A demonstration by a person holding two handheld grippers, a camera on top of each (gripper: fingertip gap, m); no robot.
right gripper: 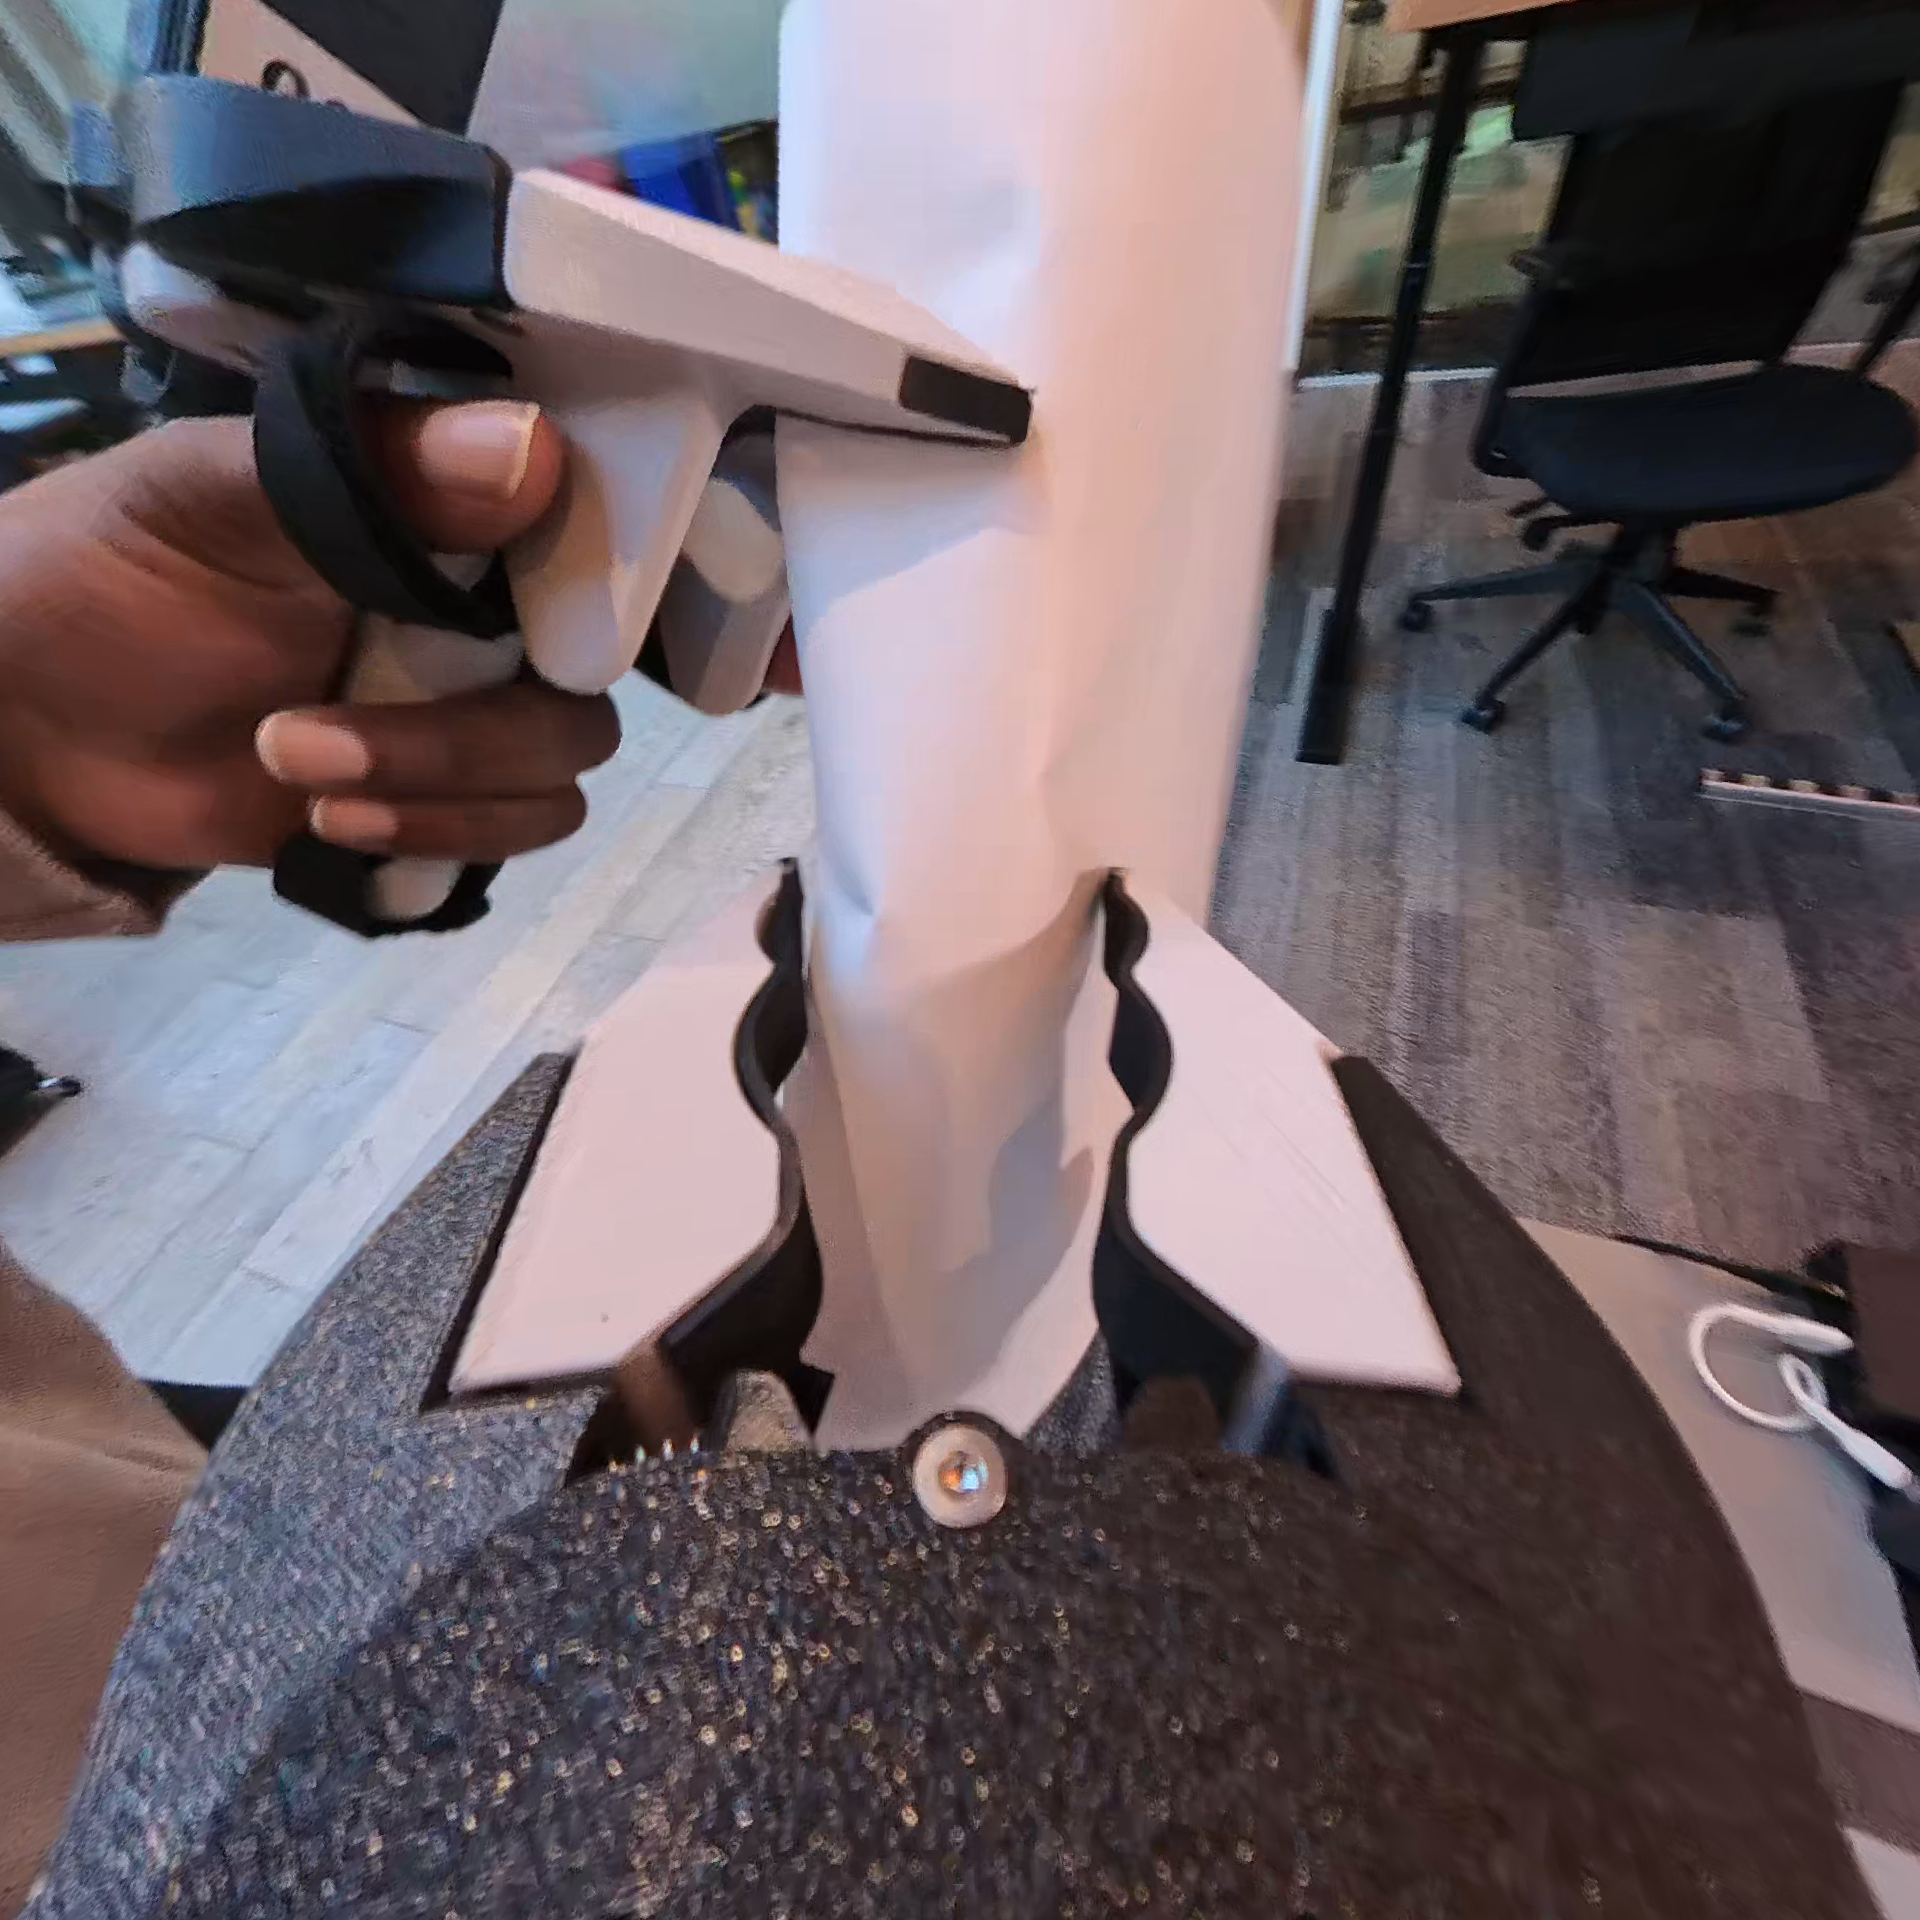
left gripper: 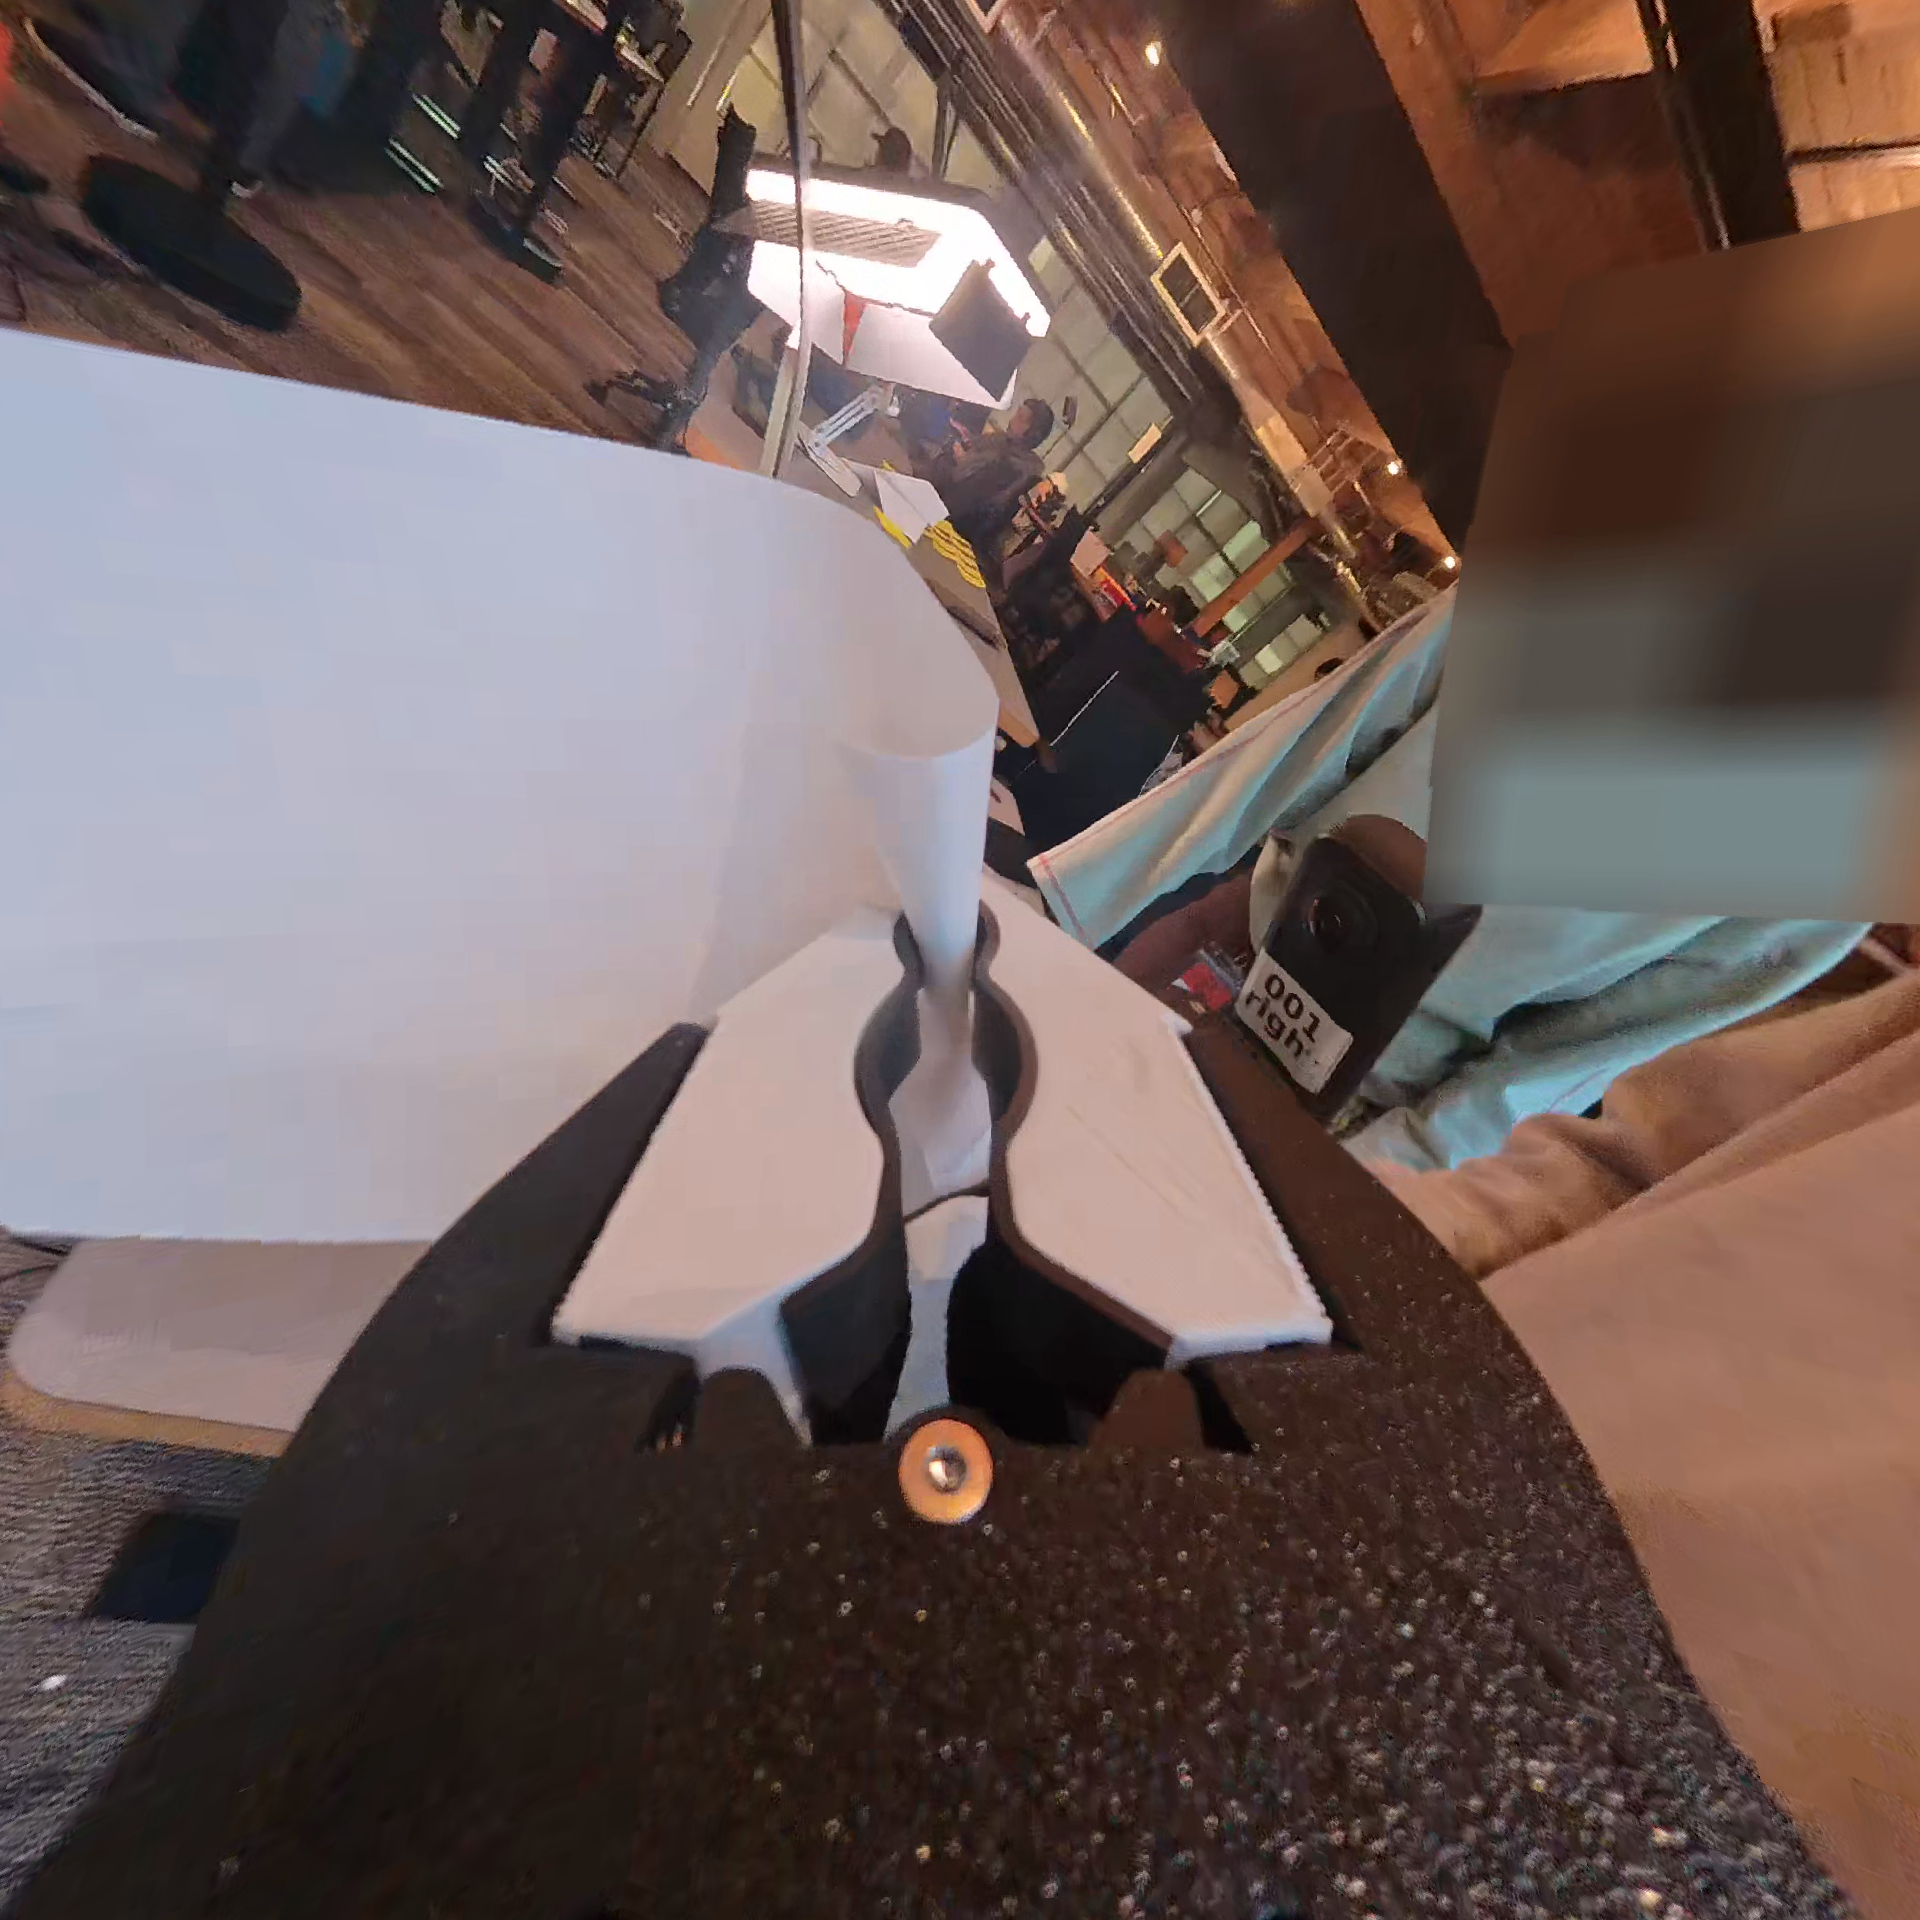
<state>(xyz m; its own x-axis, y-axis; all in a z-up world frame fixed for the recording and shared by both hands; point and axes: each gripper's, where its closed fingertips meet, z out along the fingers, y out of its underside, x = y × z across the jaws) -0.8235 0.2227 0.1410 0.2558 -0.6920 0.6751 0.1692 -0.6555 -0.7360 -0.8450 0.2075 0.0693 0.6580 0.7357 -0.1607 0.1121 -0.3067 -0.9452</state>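
A large white sheet of paper [left gripper: 468, 779] curves away to the left in the left wrist view. My left gripper [left gripper: 940, 940] is shut on a pinched fold of it. In the right wrist view the same paper [right gripper: 1039, 416] rises as a loose roll. My right gripper [right gripper: 951, 894] has its jaws partway closed, and both fingertips press the creased lower end of the roll. The left gripper [right gripper: 966, 405], held by a hand [right gripper: 156, 644], grips the paper higher up from the left. The right gripper's camera body [left gripper: 1340, 935] shows past the paper.
A black office chair [right gripper: 1683, 416] and a black desk leg [right gripper: 1371, 416] stand on grey carpet to the right. A white cable [right gripper: 1787, 1382] lies at lower right. A beige sleeve [left gripper: 1662, 1299] fills the right side. A pale tabletop edge [left gripper: 156, 1340] lies under the paper. Tip to tip, the grippers are about 7 cm apart.
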